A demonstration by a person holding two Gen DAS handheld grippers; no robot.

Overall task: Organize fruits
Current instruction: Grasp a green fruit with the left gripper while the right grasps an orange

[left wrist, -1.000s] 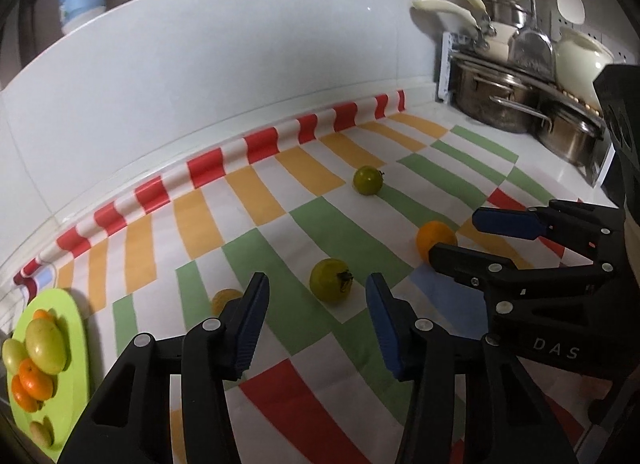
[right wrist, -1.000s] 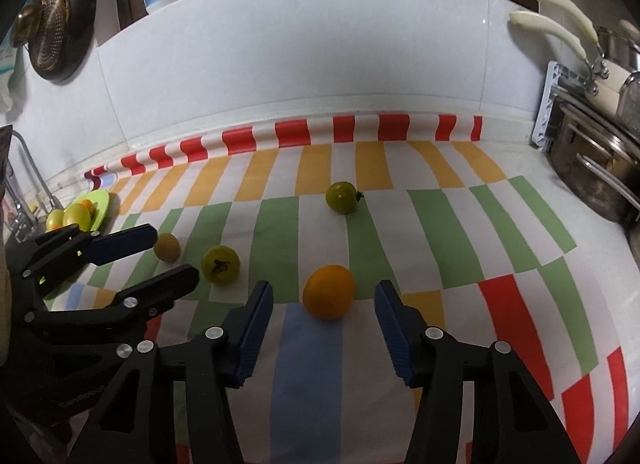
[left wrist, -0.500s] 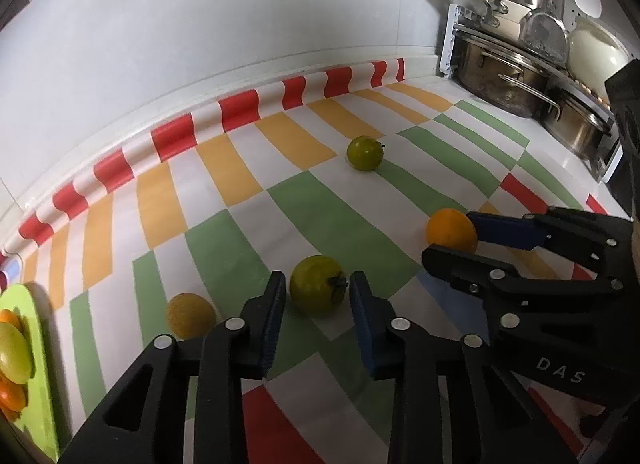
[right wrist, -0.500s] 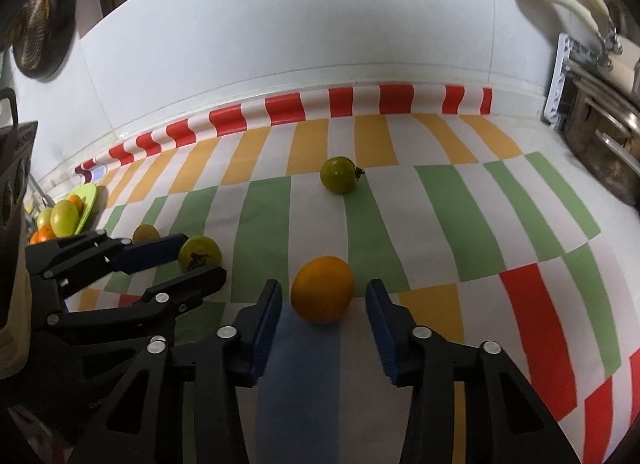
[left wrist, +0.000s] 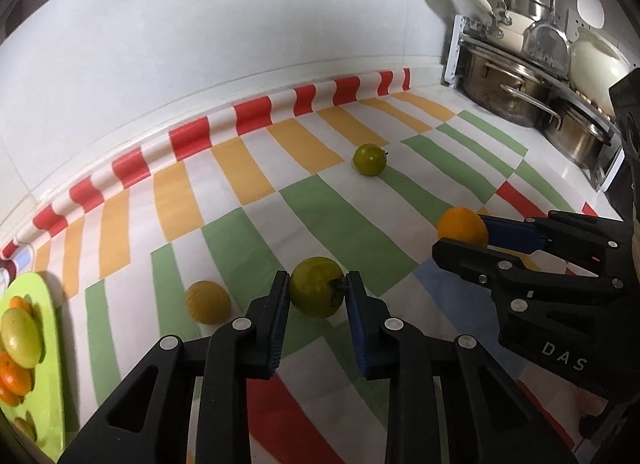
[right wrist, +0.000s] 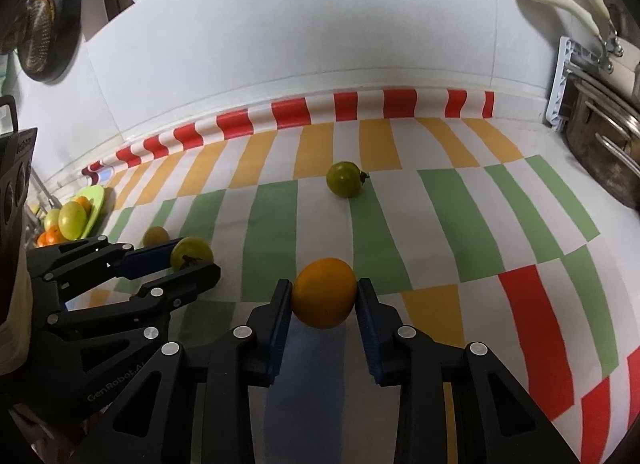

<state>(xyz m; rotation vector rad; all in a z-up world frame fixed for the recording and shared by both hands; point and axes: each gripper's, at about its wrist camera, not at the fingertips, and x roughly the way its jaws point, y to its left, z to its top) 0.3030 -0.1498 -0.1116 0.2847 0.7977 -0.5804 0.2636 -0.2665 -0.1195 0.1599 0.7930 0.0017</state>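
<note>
A yellow-green tomato (left wrist: 316, 294) lies on the striped cloth, and my left gripper (left wrist: 316, 280) is shut on it, one blue pad on each side. An orange (right wrist: 324, 298) sits between the pads of my right gripper (right wrist: 324, 288), whose jaws are closing; both pads touch it. In the right wrist view, the left gripper (right wrist: 196, 260) shows at the left with the tomato (right wrist: 191, 252). A second green tomato (left wrist: 369, 159) rests farther back. A small yellow fruit (left wrist: 207, 301) lies left of the held tomato. A green plate (left wrist: 52, 344) at the far left carries several fruits.
Steel pots (left wrist: 504, 91) on a rack stand at the right end of the counter. A white wall runs behind the striped cloth (right wrist: 460, 203). A dark pan (right wrist: 44, 35) hangs at the upper left. Both grippers stand close together near the counter's front.
Both grippers have gone from wide open to closed around their fruit: the left onto the yellow-green tomato, the right onto the orange. Both also crept forward toward the fruit.
</note>
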